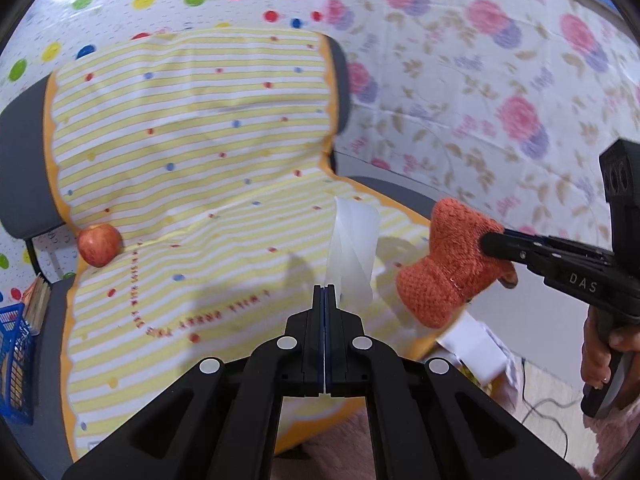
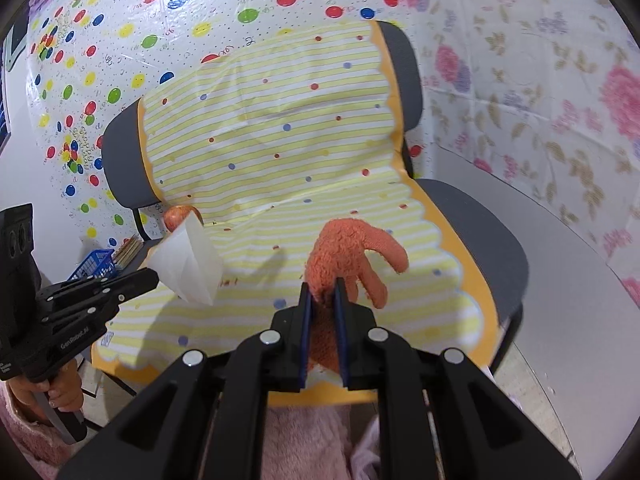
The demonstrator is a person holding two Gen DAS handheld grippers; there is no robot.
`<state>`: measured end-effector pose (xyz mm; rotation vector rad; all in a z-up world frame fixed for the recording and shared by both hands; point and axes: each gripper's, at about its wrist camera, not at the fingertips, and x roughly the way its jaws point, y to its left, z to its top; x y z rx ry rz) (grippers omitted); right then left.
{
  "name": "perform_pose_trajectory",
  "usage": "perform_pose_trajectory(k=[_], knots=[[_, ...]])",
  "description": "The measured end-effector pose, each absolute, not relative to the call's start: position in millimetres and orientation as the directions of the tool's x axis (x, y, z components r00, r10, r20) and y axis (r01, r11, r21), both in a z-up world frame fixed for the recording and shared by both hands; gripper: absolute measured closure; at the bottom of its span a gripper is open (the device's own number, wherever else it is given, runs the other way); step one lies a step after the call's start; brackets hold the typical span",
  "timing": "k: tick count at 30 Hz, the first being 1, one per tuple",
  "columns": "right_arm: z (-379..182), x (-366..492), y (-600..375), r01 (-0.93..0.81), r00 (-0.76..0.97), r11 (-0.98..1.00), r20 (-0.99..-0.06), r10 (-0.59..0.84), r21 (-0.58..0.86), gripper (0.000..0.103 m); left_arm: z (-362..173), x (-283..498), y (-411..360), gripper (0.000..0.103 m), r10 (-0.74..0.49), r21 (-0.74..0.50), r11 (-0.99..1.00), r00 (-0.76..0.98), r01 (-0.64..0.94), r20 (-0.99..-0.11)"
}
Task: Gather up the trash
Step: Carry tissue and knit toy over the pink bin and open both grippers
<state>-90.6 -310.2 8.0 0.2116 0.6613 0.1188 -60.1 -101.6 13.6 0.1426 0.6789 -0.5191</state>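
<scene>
My left gripper (image 1: 324, 289) is shut on a thin translucent white wrapper (image 1: 354, 252), which stands up from its tips above the chair seat. In the right wrist view the same wrapper (image 2: 191, 265) hangs from the left gripper (image 2: 154, 276) at the left. My right gripper (image 2: 323, 286) is shut on a fuzzy orange sock (image 2: 352, 258), whose ends flop forward past the fingers. The left wrist view shows that sock (image 1: 448, 268) clamped at the right. A red apple (image 1: 99, 244) lies on the seat against the backrest, partly hidden behind the wrapper in the right wrist view (image 2: 178, 216).
A grey chair (image 2: 488, 240) wears a yellow-striped dotted cloth (image 1: 192, 152). Patterned sheets cover the walls behind. A blue basket (image 1: 14, 356) and books stand at the left. White paper (image 1: 476, 344) and a cable (image 1: 548, 412) lie on the floor right of the chair. A hand (image 1: 600, 356) holds the right gripper's handle.
</scene>
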Motion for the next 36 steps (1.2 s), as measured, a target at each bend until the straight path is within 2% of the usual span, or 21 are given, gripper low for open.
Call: perform_pose_trajectory(k=[7, 14, 22, 30, 33, 35, 36], knots=[[15.3, -139.7, -317.8, 0.004, 0.792, 0.985, -0.602, 0.104, 0.174, 0.092, 11.8, -92.9, -137.2, 0.103, -0.464, -0.026, 0.811, 0.616, 0.585, -0.637], [14.7, -187.7, -342.0, 0.121, 0.787, 0.982, -0.617, -0.008, 0.141, 0.092, 9.1, -114.8, -169.6, 0.103, -0.554, -0.056, 0.724, 0.531, 0.687, -0.641], [-8.6, -225.1, -366.8, 0.238, 0.742, 0.959, -0.666, -0.078, 0.153, 0.092, -12.8, -131.6, -207.4, 0.103, -0.604, -0.099, 0.615, 0.387, 0.782, -0.697], [-38.3, -222.4, -381.6, 0.276, 0.687, 0.945, -0.724, -0.064, 0.178, 0.091, -46.3, -121.6, -237.4, 0.103, -0.587, -0.177, 0.579, 0.257, 0.796, -0.768], [-48.2, -214.8, -387.9, 0.276, 0.677, 0.94, -0.734, -0.042, 0.2, 0.09, -51.9, -117.9, -246.1, 0.102, -0.575, -0.175, 0.577, 0.245, 0.798, -0.78], [-56.5, -208.3, -392.0, 0.284, 0.672, 0.935, -0.74, -0.034, 0.215, 0.084, -57.3, -114.3, -253.9, 0.099, -0.562, -0.175, 0.579, 0.234, 0.796, -0.793], [-58.7, -206.4, -393.9, 0.288, 0.671, 0.932, -0.74, -0.034, 0.219, 0.077, -60.2, -112.7, -258.2, 0.091, -0.554, -0.171, 0.579, 0.231, 0.797, -0.8]])
